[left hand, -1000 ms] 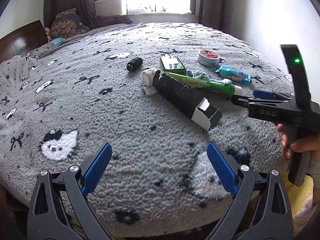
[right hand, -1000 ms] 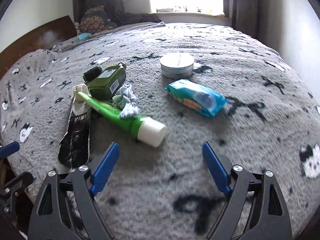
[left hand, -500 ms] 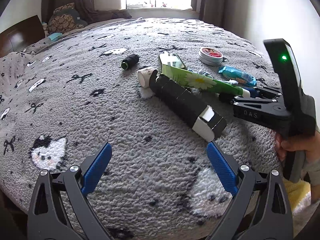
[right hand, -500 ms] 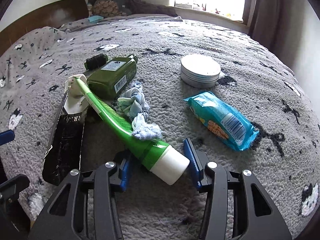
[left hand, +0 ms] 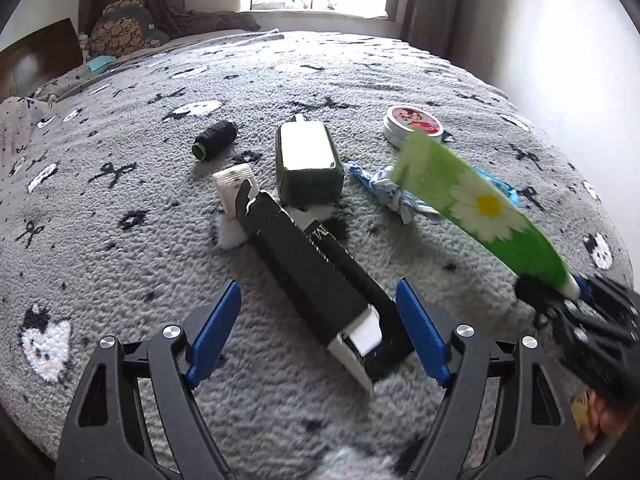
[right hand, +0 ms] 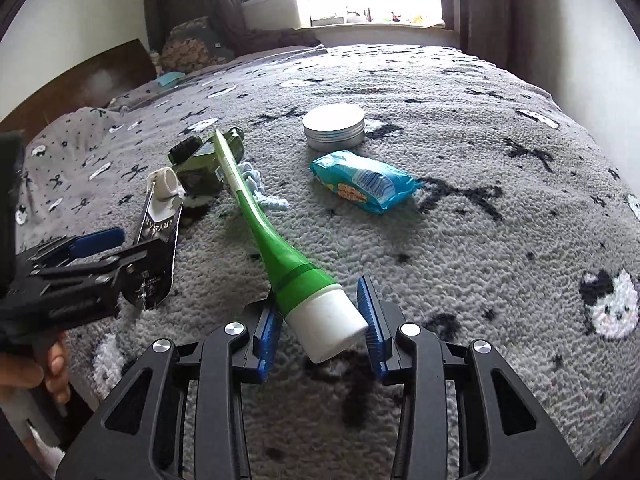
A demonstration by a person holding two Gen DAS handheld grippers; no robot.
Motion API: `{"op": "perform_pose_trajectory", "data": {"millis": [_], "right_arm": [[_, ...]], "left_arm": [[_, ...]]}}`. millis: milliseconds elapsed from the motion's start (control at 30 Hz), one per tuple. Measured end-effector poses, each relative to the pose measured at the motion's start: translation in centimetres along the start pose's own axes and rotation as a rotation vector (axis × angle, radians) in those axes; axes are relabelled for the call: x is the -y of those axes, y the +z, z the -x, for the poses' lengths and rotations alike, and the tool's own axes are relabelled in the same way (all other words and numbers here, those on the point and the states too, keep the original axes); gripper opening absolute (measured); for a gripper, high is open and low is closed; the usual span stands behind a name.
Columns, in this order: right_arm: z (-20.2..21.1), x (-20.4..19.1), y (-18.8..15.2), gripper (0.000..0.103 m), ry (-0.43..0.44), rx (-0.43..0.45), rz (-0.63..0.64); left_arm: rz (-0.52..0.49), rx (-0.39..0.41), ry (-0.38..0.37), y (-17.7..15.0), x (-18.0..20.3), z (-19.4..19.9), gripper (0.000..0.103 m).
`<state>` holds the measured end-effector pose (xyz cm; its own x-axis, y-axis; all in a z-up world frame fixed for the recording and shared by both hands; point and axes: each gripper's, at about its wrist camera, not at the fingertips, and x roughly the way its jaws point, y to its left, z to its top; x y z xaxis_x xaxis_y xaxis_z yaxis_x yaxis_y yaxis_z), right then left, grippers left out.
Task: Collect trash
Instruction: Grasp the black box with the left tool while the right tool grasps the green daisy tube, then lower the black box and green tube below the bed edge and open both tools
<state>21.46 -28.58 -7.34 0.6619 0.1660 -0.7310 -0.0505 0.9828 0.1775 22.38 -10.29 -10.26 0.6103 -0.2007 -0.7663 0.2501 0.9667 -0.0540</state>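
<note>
My right gripper [right hand: 322, 322] is shut on the white cap end of a green tube [right hand: 280, 252] with a daisy print and holds it lifted off the grey blanket; the tube also shows in the left wrist view [left hand: 476, 204]. My left gripper [left hand: 320, 328] is open, its blue pads either side of the near end of a long black carton [left hand: 316, 280] lying on the bed. The carton also shows in the right wrist view [right hand: 158, 248], next to the left gripper [right hand: 100, 252].
On the blanket lie a dark green bottle [left hand: 308, 160], a black thread spool [left hand: 214, 140], a round tin [left hand: 414, 126], a blue snack packet [right hand: 366, 186], a crumpled blue-white wrapper [left hand: 390, 192] and a white cap [left hand: 236, 184]. Pillows [left hand: 124, 34] and window sit beyond.
My right gripper has closed on the green tube's cap and lifted the tube off the pile. My left gripper has moved forward until its pads flank the black carton's end.
</note>
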Motion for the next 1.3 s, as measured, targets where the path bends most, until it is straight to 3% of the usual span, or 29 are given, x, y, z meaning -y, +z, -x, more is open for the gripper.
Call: {"op": "perform_pose_trajectory", "data": {"millis": [300, 367, 433, 533, 900, 1300], "right_arm": [[2.0, 0.6, -2.0, 0.030, 0.027, 0.020, -0.024], [2.1, 0.7, -2.3, 0.030, 0.019, 0.017, -0.024], [2.2, 0.9, -2.4, 0.030, 0.018, 0.011, -0.026], [2.7, 0.9, -2.7, 0.029, 0.014, 0.016, -0.028], [6.6, -0.5, -4.4, 0.028, 0.043, 0.070, -0.002], [12.0, -1.2, -8.6, 0.028, 0.096, 0.109, -0.011]], "left_arm": [[0.007, -0.084, 0.040, 0.8, 1.0, -3.4, 0.074], [-0.009, -0.080, 0.047, 0.8, 1.0, -3.3, 0.063], [-0.027, -0.073, 0.045, 0.7, 1.0, -2.7, 0.044], [-0.049, -0.061, 0.031, 0.2, 0.4, -1.6, 0.040], [-0.127, 0.037, 0.016, -4.1, -0.7, 5.0, 0.038], [-0.149, 0.117, -0.048, -9.6, -1.0, 12.2, 0.038]]}}
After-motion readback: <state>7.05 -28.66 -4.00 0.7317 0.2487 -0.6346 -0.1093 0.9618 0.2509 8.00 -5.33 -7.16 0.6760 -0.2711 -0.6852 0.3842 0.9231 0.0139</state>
